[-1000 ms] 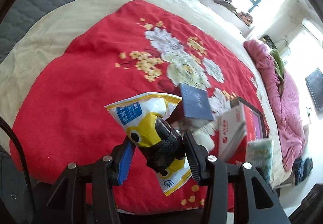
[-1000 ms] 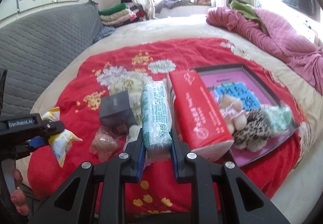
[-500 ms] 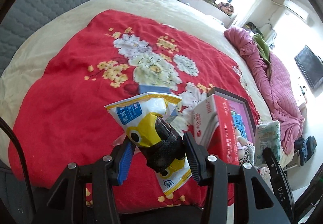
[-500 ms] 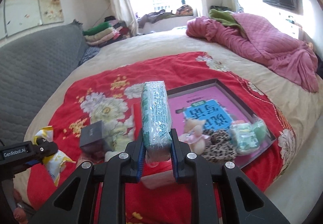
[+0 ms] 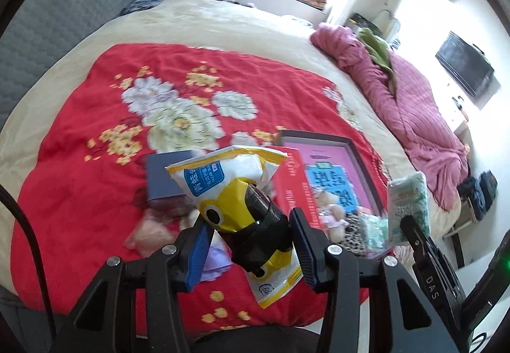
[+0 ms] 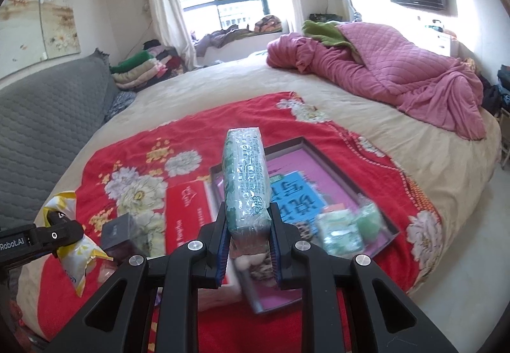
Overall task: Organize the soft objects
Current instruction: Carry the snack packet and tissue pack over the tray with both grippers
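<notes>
My left gripper (image 5: pixel 248 244) is shut on a yellow and white snack bag (image 5: pixel 236 190), held above the red floral blanket (image 5: pixel 79 181). My right gripper (image 6: pixel 248 244) is shut on a green tissue pack (image 6: pixel 245 174), held above the dark-framed pink tray (image 6: pixel 318 158). The tray (image 5: pixel 328 155) holds a small plush doll (image 5: pixel 331 212), a leopard-print item and green packets (image 6: pixel 341 232). The tissue pack also shows at the right of the left wrist view (image 5: pixel 408 200), and the snack bag at the left of the right wrist view (image 6: pixel 73 244).
A red tissue box (image 6: pixel 188 212) lies left of the tray, and a dark square box (image 5: pixel 165 174) left of that. A pinkish pouch (image 5: pixel 149 232) lies on the blanket. A pink quilt (image 6: pixel 382 72) is heaped at the right, folded clothes (image 6: pixel 143 69) at the back.
Both grippers have risen and swung right with their loads. The tissue pack now hangs over the tray, and the tray has come into the left wrist view.
</notes>
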